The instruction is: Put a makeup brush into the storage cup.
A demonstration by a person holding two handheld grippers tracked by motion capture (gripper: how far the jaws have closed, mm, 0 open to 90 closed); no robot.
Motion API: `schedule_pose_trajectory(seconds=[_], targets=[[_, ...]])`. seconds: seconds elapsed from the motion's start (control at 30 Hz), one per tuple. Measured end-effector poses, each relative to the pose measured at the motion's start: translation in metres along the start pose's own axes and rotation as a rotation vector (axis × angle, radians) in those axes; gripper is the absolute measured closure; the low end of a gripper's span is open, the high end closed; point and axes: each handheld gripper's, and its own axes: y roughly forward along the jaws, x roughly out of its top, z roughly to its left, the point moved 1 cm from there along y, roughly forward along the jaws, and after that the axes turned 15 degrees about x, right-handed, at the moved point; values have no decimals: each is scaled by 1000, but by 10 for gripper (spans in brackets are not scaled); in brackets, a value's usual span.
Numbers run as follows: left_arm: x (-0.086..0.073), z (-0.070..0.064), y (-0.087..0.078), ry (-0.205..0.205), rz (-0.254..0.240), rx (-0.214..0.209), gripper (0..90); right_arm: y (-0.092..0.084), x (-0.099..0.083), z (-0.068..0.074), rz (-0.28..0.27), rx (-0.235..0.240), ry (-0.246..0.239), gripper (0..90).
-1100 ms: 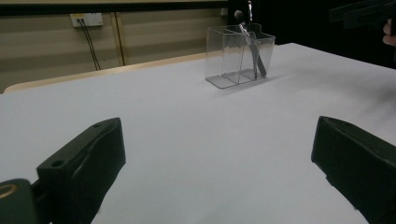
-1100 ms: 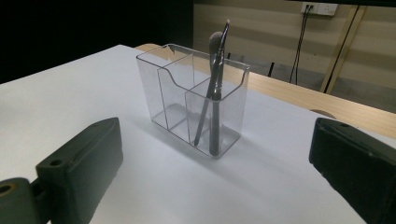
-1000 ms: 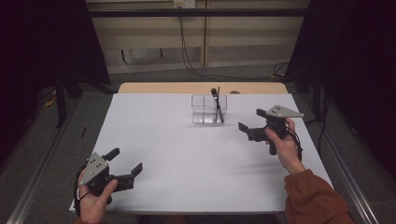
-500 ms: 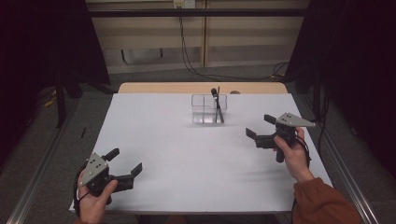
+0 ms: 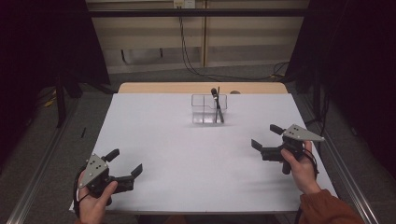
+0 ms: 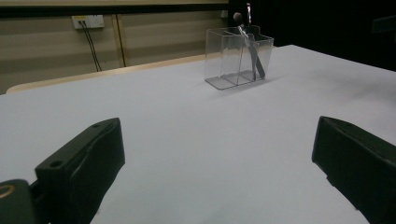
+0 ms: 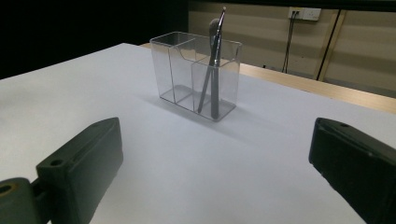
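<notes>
Both pairs of jaws stand wide apart with nothing between them, as each gripper view shows bare white table past its own black jaws. The left gripper (image 5: 125,166) sits at the near left corner of the table (image 5: 187,154), held in the person's left hand (image 5: 93,200), and it is in the same place as in the earlier pictures. The right gripper (image 5: 266,140) has moved: a second ago it was farther up the table, closer to the clear organiser, and since then it has drawn back toward the person and slightly outward to the right edge, with the right hand (image 5: 299,168) and its rust-coloured sleeve (image 5: 327,207) lower in the high view. Its jaws were wide before and remain so. The clear organiser (image 5: 208,108) stands upright at the far middle of the table, well apart from both grippers, unmoved. It has several compartments; in the right gripper view (image 7: 196,74) two slim dark tools, one a brush (image 7: 214,60) with a rounded head, lean together in its nearer right-hand compartment, while the other compartments look empty. The left gripper view shows the same organiser (image 6: 238,58) far off to the upper right.
</notes>
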Motion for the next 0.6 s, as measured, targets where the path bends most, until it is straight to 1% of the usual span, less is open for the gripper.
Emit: schedule_pose_trajectory(seconds=[0.13,0.4,0.47,0.6], targets=[[0,-1,-1,5,-2,-1,25,-8,-4,2,0,-7,6,21],[1,0,-5,-4,-7,9,25,-24,-16,5,8,-32,19,11],[0,-1,-4,-7,-2,9,25,-29,-18,8,2,-38,25,9],[0,-2,-4,-3,-1,7,25,-35,-23,12,11,-50,26,4]])
